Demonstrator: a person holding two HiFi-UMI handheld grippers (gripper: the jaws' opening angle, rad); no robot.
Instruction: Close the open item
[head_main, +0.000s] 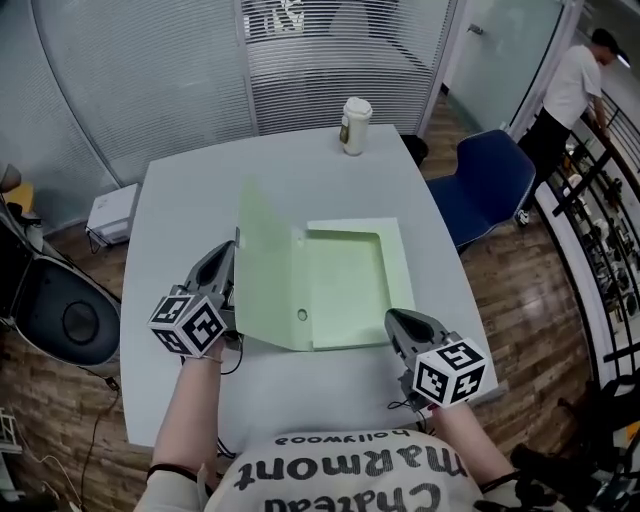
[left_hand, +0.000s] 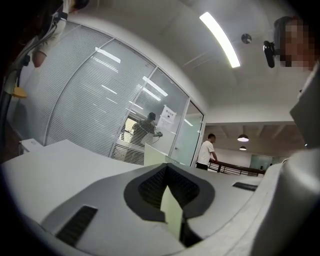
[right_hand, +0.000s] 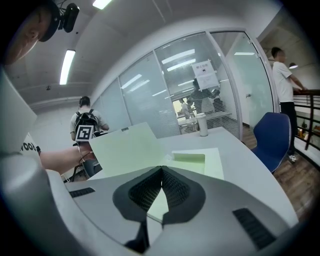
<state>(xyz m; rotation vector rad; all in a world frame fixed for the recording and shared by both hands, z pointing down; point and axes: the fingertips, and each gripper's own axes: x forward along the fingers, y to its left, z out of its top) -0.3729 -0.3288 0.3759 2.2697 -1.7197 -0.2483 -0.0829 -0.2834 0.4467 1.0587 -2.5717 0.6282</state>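
Note:
A pale green file box (head_main: 345, 275) lies open in the middle of the grey table (head_main: 190, 200). Its cover (head_main: 262, 270) stands raised at the left, leaning over the tray. My left gripper (head_main: 228, 262) is shut on the cover's left edge; in the left gripper view the green sheet (left_hand: 172, 210) shows pinched between the pads. My right gripper (head_main: 393, 318) is shut at the box's front right corner, nothing visibly between its tips. In the right gripper view the raised cover (right_hand: 127, 147) and the tray (right_hand: 197, 162) lie just beyond the jaws (right_hand: 161, 169).
A paper coffee cup (head_main: 355, 125) stands at the table's far edge. A blue chair (head_main: 490, 185) is beside the table on the right, and a person (head_main: 570, 90) stands by a railing further right. A dark chair (head_main: 60, 310) sits at the left.

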